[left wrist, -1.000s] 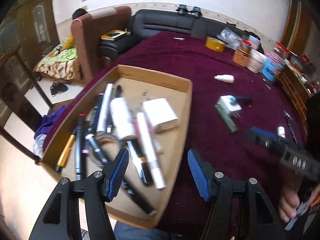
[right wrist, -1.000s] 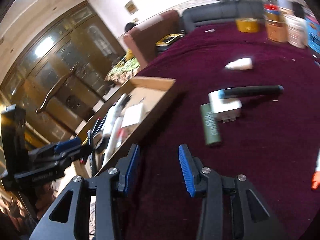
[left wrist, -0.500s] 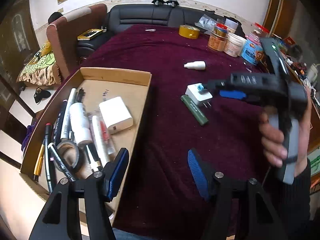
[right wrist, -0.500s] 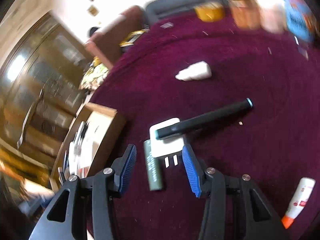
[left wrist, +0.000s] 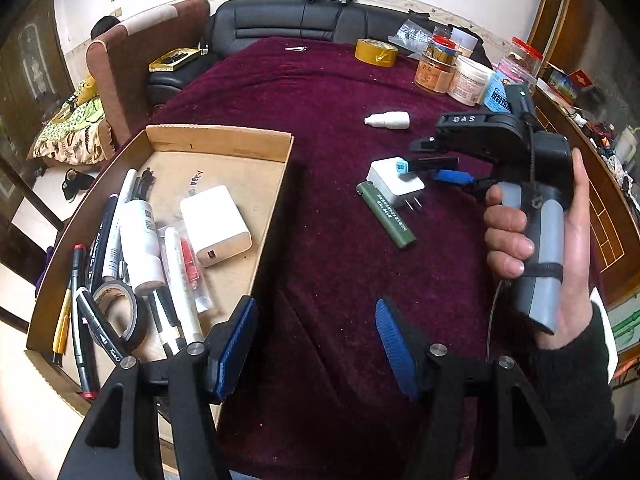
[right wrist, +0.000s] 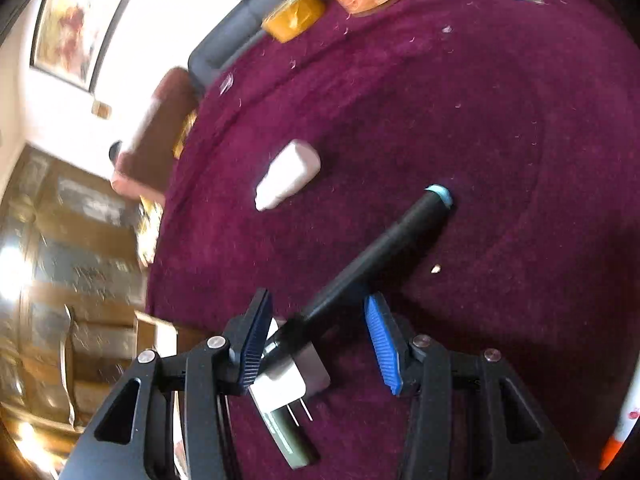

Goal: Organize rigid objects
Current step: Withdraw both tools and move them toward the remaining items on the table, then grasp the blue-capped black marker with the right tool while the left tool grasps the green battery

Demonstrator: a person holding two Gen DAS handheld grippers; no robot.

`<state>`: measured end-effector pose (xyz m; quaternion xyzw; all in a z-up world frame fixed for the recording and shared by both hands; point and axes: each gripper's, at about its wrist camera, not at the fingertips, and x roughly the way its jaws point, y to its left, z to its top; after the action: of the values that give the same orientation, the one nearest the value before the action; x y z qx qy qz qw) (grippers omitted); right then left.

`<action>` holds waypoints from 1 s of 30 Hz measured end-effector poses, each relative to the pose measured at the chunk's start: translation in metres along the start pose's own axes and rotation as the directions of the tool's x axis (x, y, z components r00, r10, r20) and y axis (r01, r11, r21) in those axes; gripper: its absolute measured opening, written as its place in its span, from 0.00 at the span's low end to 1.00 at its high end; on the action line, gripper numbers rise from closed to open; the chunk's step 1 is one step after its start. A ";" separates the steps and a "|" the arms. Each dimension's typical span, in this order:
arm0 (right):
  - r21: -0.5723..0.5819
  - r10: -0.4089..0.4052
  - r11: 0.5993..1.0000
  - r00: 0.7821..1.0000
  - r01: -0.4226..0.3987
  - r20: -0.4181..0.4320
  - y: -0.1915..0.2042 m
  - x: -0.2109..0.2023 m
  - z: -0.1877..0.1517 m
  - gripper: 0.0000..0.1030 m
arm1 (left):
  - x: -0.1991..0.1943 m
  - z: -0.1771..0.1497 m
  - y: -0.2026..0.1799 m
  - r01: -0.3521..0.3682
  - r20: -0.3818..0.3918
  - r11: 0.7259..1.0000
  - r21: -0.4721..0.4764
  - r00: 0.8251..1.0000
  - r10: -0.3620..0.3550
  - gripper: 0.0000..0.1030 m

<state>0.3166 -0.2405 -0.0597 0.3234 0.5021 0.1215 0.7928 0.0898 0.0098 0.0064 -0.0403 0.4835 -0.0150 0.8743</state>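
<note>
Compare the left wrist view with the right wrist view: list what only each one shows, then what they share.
Only the left wrist view: the cardboard tray with pens, tape and a power bank, the left gripper, and the hand carrying the right gripper. Only the right: an orange-tipped tube. Both: the black marker lying on the white plug, between the right gripper's open jaws, the green stick and white bottle.

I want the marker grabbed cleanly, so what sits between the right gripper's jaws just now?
In the right wrist view the black marker crosses between the open jaws of the right gripper, resting on the white plug adapter; neither pad presses on it.
</note>
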 end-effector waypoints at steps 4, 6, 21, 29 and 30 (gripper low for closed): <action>0.047 0.039 0.998 0.999 -0.039 -0.006 -0.016 0.000 0.002 0.27 | 0.013 0.009 -0.008 -0.011 -0.028 1.000 -0.001 1.000 0.011 0.63; 0.086 0.075 0.994 0.997 -0.073 -0.021 -0.025 -0.002 0.003 0.24 | 0.021 0.016 -0.016 -0.020 -0.041 1.000 0.014 0.999 0.020 0.63; 0.090 0.094 0.992 0.996 -0.093 -0.005 -0.035 -0.022 0.000 0.14 | 0.106 0.067 -0.080 -0.062 -0.141 0.992 0.114 0.987 0.078 0.63; 0.075 0.066 0.995 0.998 -0.065 -0.007 -0.031 -0.019 -0.001 0.14 | 0.113 0.064 -0.068 -0.044 -0.146 0.995 0.091 0.988 0.057 0.40; 0.073 0.067 0.995 0.998 -0.067 -0.009 -0.031 -0.019 -0.001 0.14 | 0.111 0.061 -0.068 -0.045 -0.138 0.994 0.101 0.989 0.059 0.34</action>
<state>0.3028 -0.2731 -0.0660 0.3677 0.4994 0.1316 0.7733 0.2015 -0.0621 -0.0486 0.0160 0.5437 -0.0186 0.8389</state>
